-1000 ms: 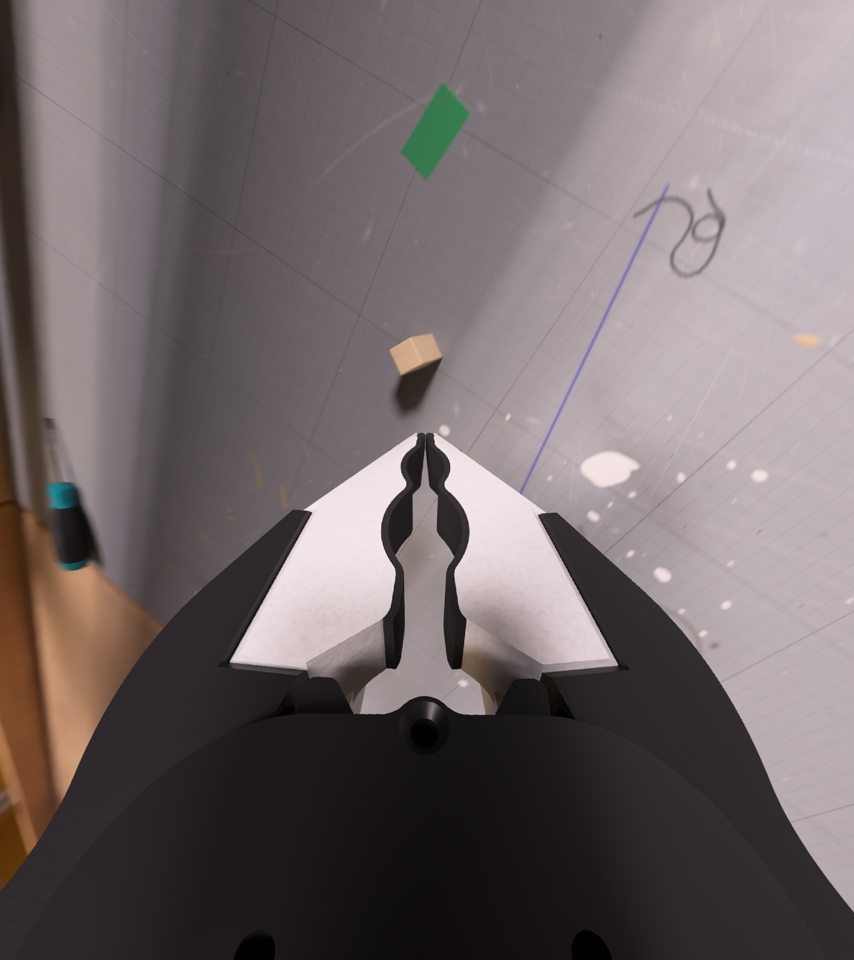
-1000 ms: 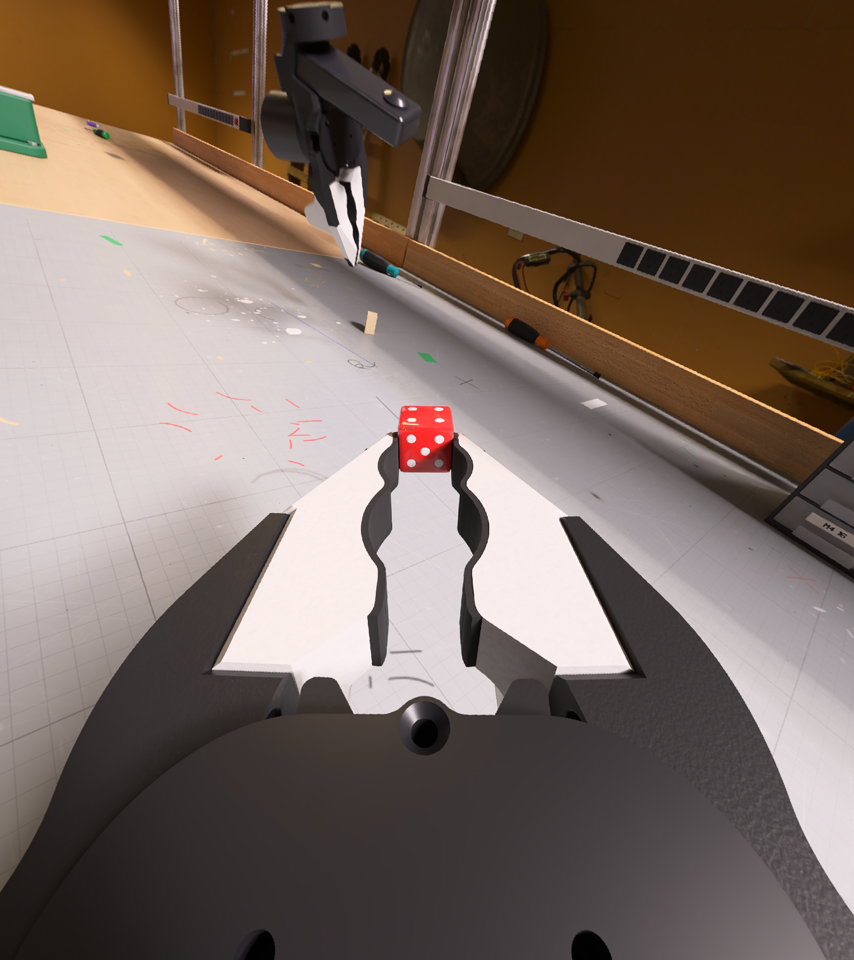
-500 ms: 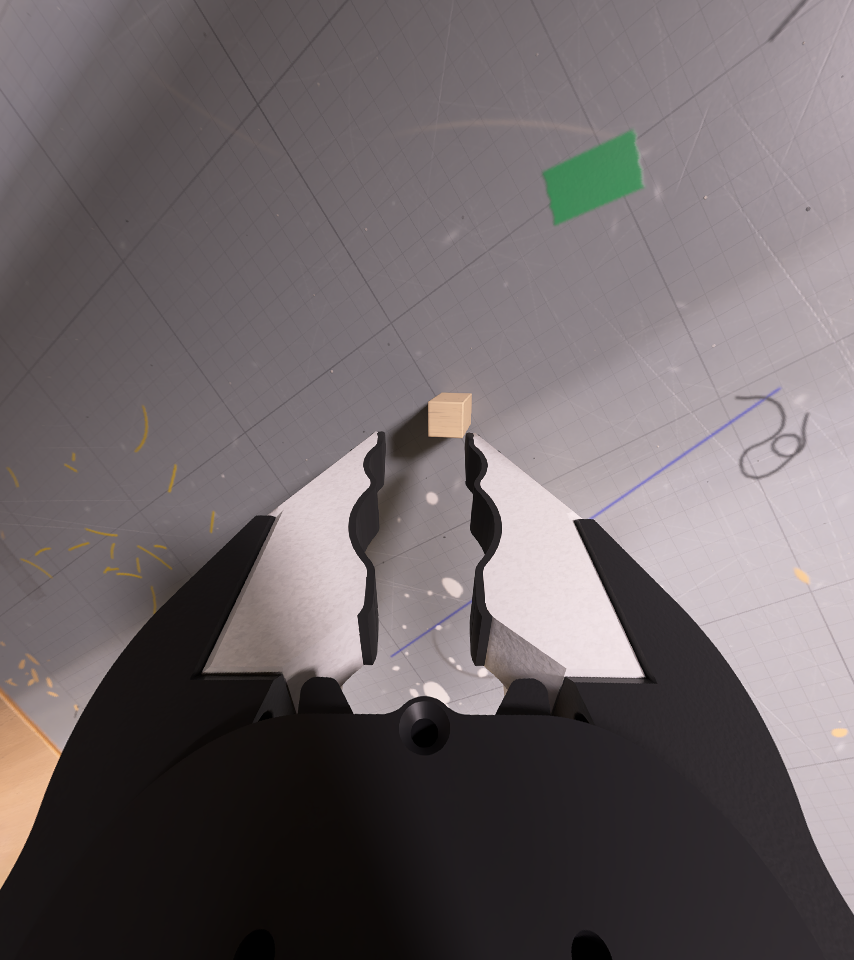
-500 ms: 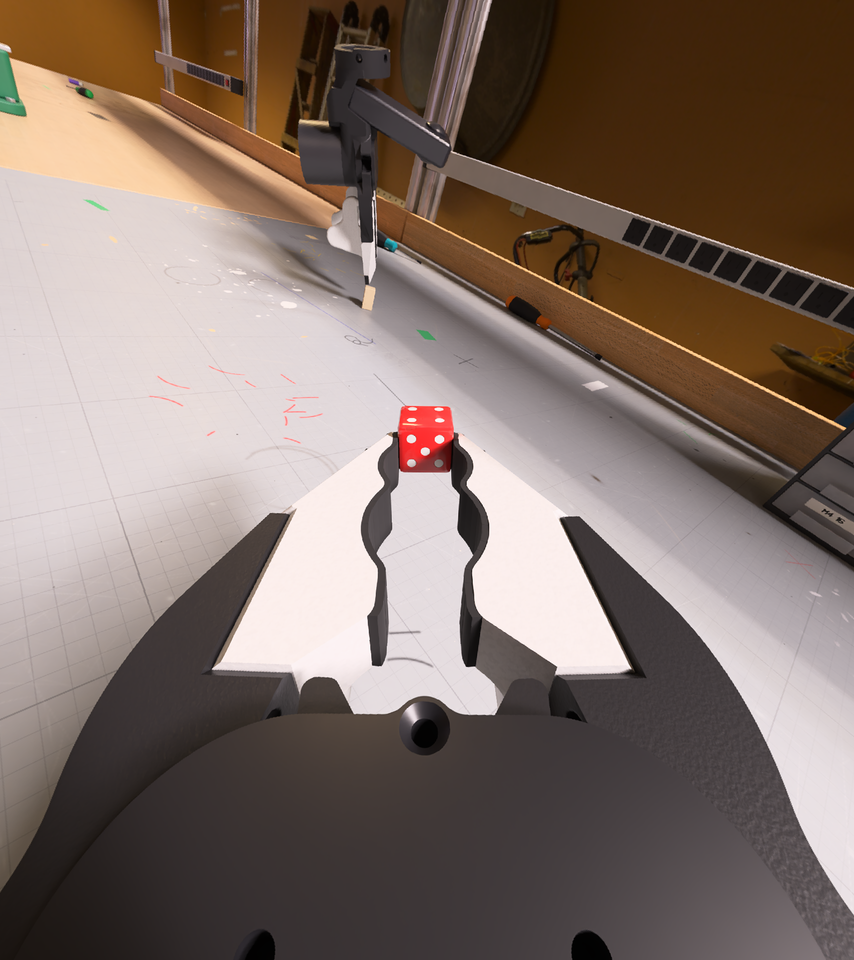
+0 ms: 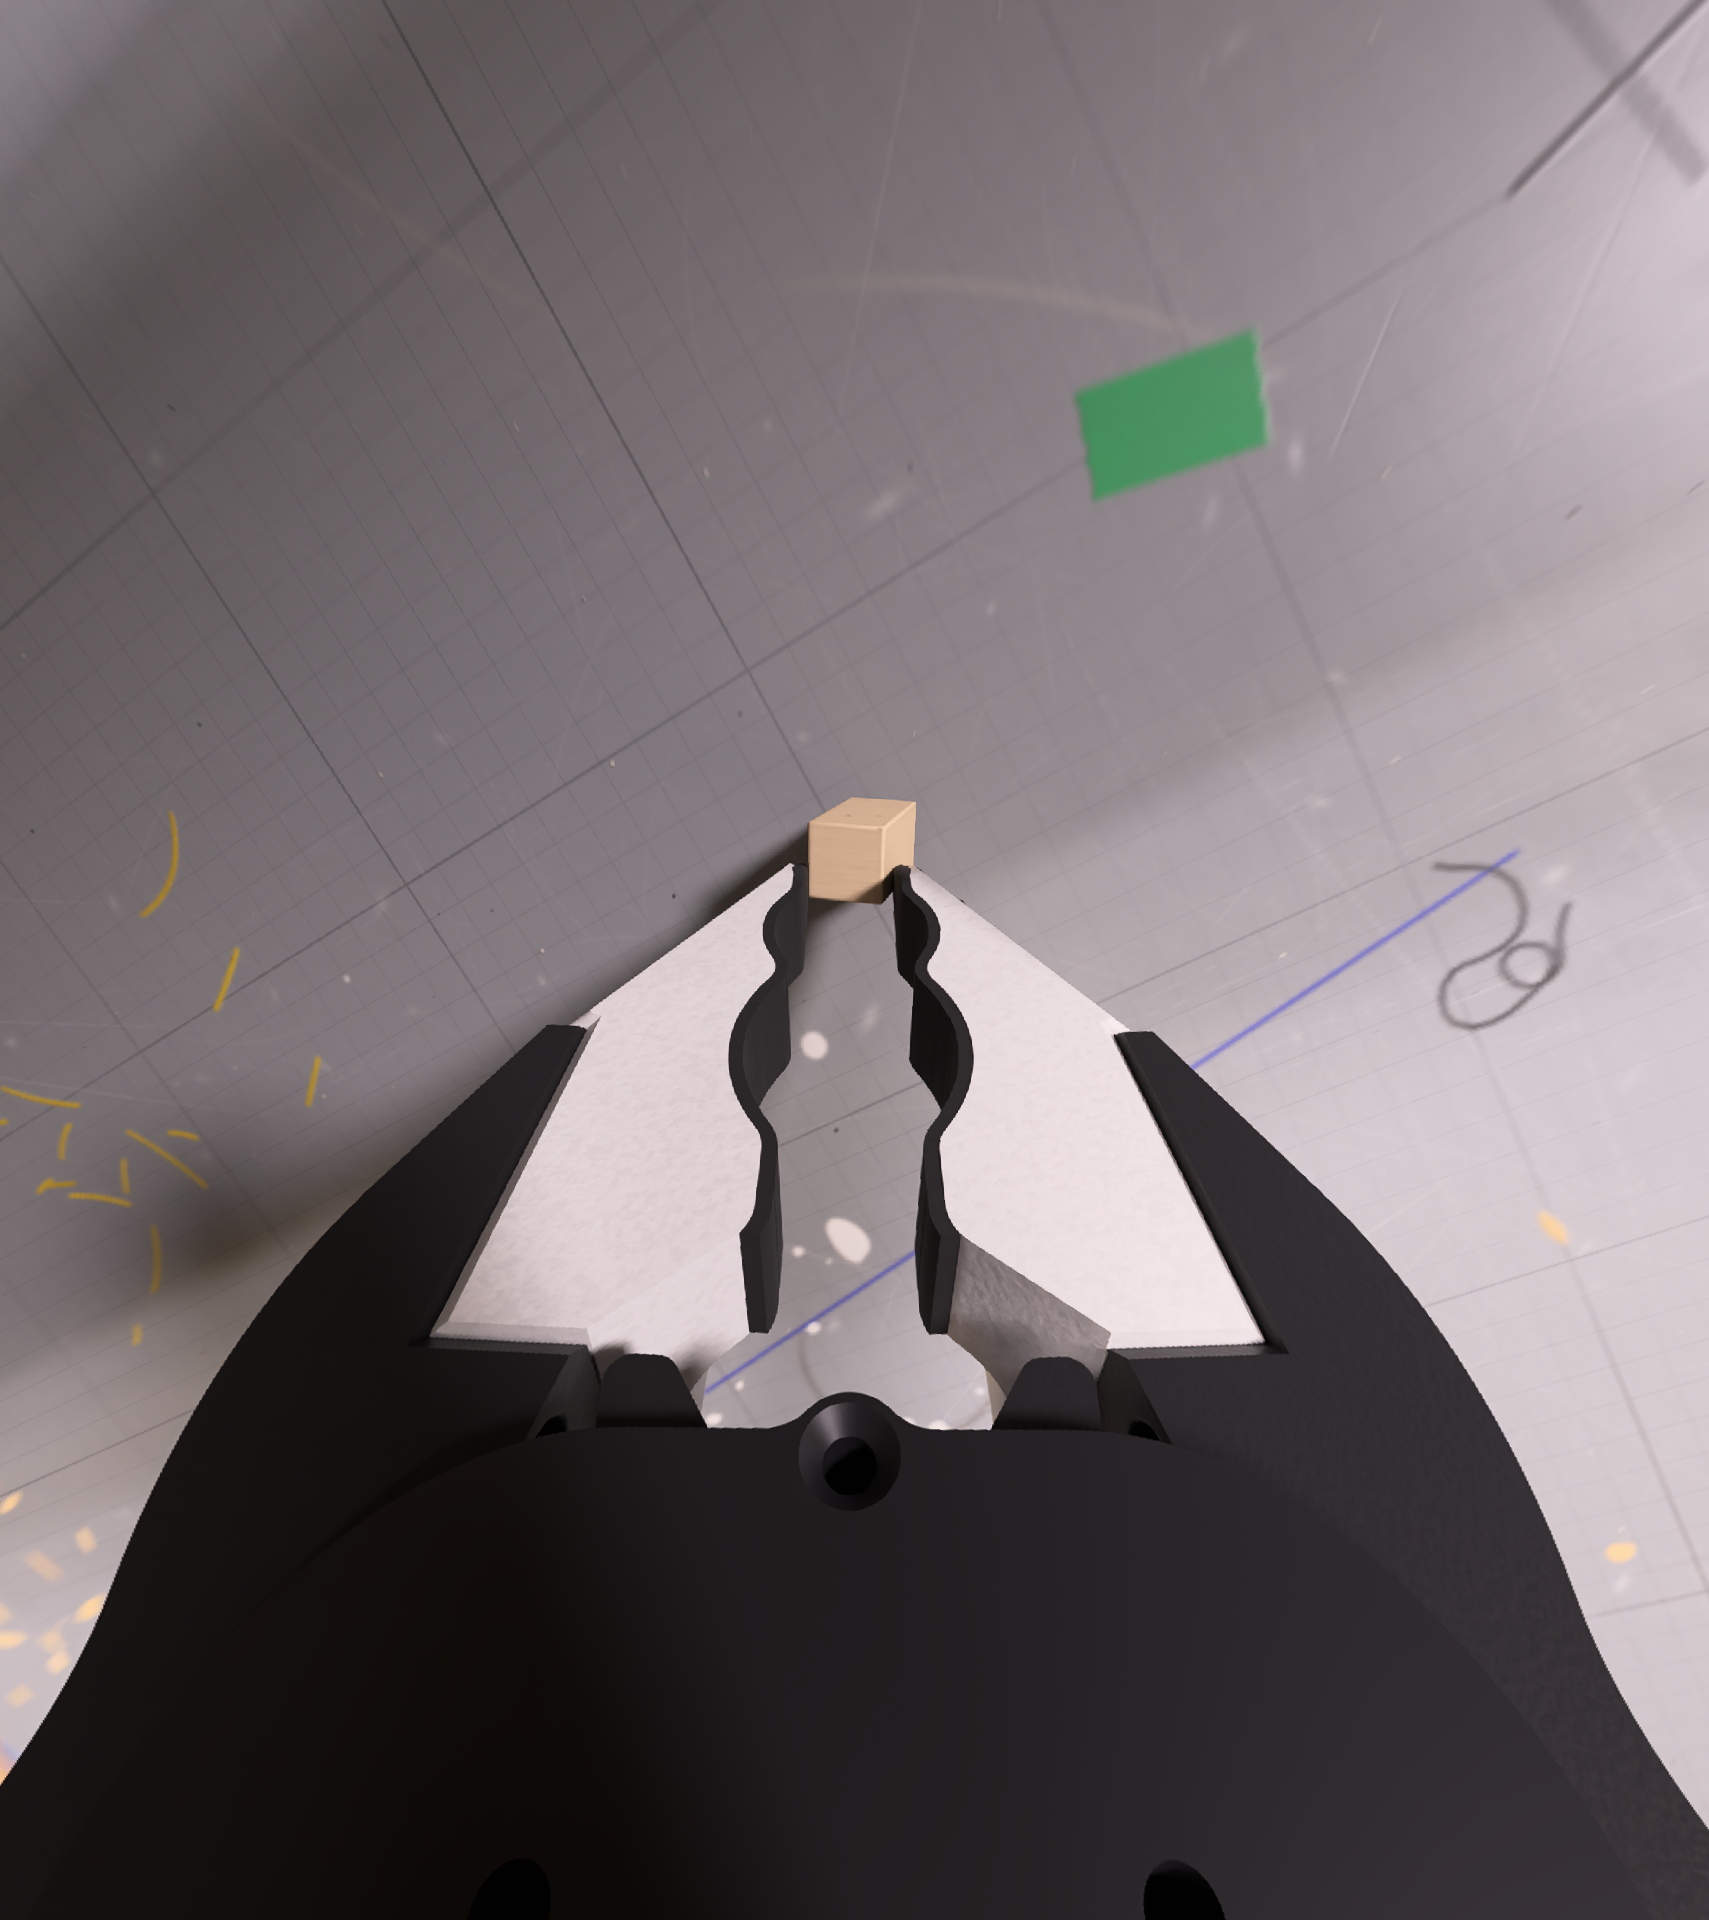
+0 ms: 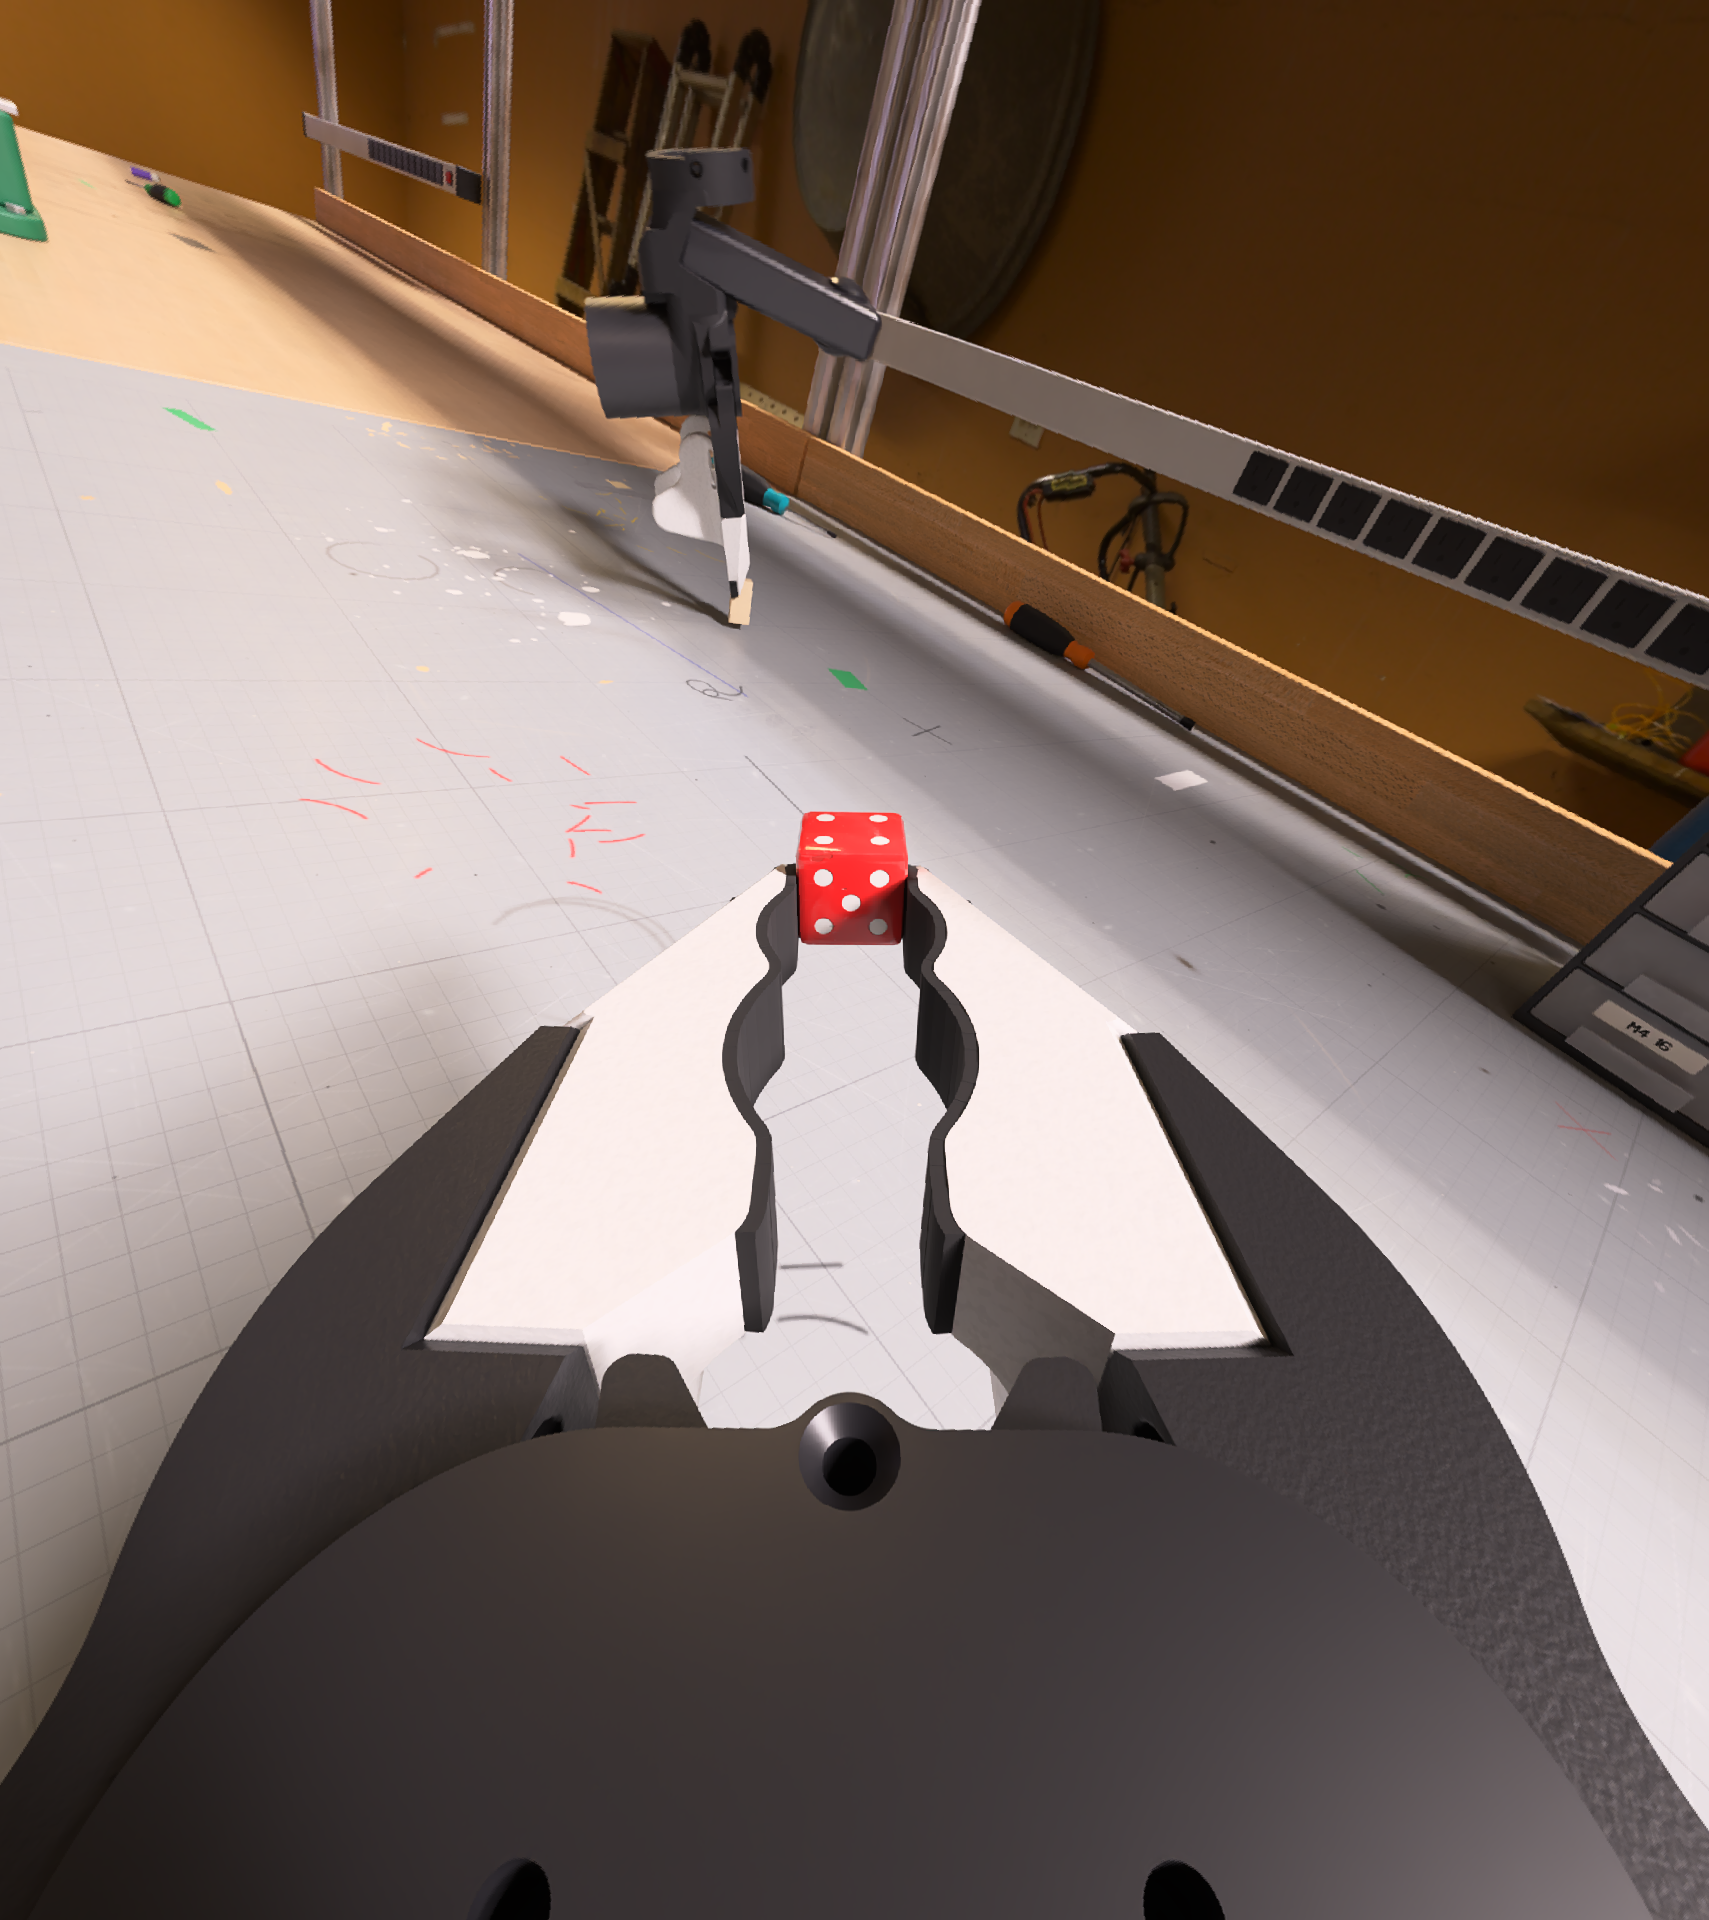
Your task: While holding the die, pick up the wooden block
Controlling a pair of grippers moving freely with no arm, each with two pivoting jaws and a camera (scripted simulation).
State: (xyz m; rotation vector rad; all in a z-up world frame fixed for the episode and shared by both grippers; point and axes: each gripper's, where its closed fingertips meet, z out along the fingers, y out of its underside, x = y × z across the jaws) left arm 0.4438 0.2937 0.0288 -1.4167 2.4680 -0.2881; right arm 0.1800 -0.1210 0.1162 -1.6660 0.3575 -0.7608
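A small wooden block (image 5: 855, 857) rests on the grey cutting mat (image 5: 414, 623). My left gripper (image 5: 848, 881) points down at it, and its two fingertips press against the block's two sides. In the right wrist view the left gripper (image 6: 734, 597) stands far off, upright, with the block (image 6: 743, 605) at its tips, down at the mat. My right gripper (image 6: 850, 909) is shut on a red die with white dots (image 6: 850, 847) and holds it above the mat.
A green tape patch (image 5: 1172, 428), a pen scribble (image 5: 1499, 961) and yellow shavings (image 5: 91, 1153) mark the mat. A wooden back rail (image 6: 1245, 707) has an orange-handled screwdriver (image 6: 1068, 644) and a teal one (image 6: 775, 501) beside it. A drawer cabinet (image 6: 1702, 1018) stands at right.
My left gripper swung over the block, opened, came down and closed its fingers onto the block's sides. My right gripper kept hold of the die and barely moved.
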